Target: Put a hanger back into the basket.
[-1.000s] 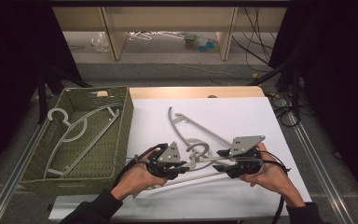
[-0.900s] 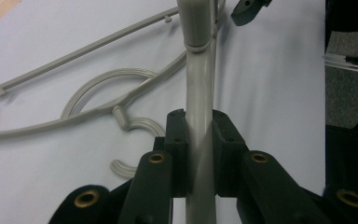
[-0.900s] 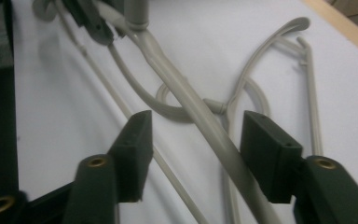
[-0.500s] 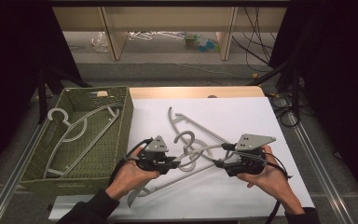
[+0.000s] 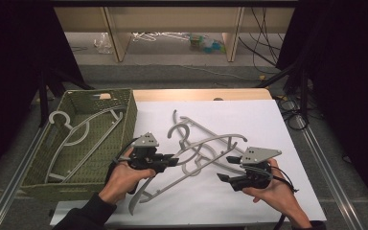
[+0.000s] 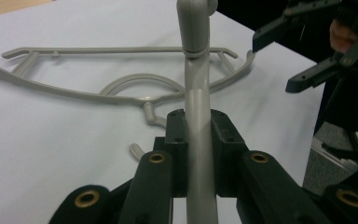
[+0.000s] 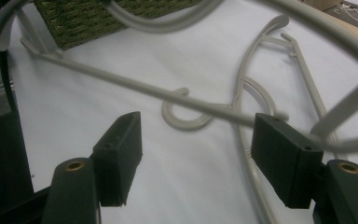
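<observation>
Since the earlier frame, the left gripper had lifted its clamped grey hanger basketward; the right gripper gaped wide nearby; tangled hooks might drag the second hanger along

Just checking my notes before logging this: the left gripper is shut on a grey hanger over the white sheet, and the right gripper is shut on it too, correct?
Not quite. The left gripper is indeed shut on the grey hanger over the white sheet, but the right gripper is open: the right gripper view shows its fingers wide apart, holding nothing.
</observation>
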`<state>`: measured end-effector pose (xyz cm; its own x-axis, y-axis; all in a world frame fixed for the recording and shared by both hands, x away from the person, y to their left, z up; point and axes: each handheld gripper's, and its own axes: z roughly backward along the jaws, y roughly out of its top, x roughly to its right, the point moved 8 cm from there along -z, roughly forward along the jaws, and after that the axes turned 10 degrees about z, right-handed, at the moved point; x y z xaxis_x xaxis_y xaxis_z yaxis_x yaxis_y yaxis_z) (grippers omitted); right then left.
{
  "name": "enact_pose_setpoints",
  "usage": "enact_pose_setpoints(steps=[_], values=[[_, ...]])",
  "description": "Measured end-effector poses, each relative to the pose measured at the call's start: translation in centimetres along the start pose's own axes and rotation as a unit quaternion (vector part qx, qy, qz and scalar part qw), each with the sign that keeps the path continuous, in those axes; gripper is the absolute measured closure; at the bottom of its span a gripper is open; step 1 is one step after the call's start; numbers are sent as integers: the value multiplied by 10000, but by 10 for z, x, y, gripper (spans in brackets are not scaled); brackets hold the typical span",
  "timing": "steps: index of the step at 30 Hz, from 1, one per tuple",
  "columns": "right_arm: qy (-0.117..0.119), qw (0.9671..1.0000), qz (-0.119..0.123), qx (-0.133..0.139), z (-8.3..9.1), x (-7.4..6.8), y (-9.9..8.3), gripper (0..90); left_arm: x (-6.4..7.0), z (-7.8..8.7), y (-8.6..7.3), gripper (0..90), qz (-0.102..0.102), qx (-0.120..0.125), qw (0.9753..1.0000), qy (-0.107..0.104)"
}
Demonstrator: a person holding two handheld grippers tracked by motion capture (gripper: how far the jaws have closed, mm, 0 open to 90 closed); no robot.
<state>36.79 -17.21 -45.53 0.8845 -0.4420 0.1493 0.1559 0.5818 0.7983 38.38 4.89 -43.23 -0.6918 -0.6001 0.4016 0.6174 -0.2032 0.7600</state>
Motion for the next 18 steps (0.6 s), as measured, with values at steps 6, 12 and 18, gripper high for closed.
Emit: enact_pose_setpoints(steps=[6,12,18], values=[[12,10000,-67,1,-2,-8,-8,319,0,22,7,789,220,285,9993,-70],[6,10000,-96,3,-2,-9,-9,304,13,49,24,788,55,532,9986,-29],[-48,9999,-75,70,1,-8,-7,304,17,73,40,787,-145,640,9978,118]])
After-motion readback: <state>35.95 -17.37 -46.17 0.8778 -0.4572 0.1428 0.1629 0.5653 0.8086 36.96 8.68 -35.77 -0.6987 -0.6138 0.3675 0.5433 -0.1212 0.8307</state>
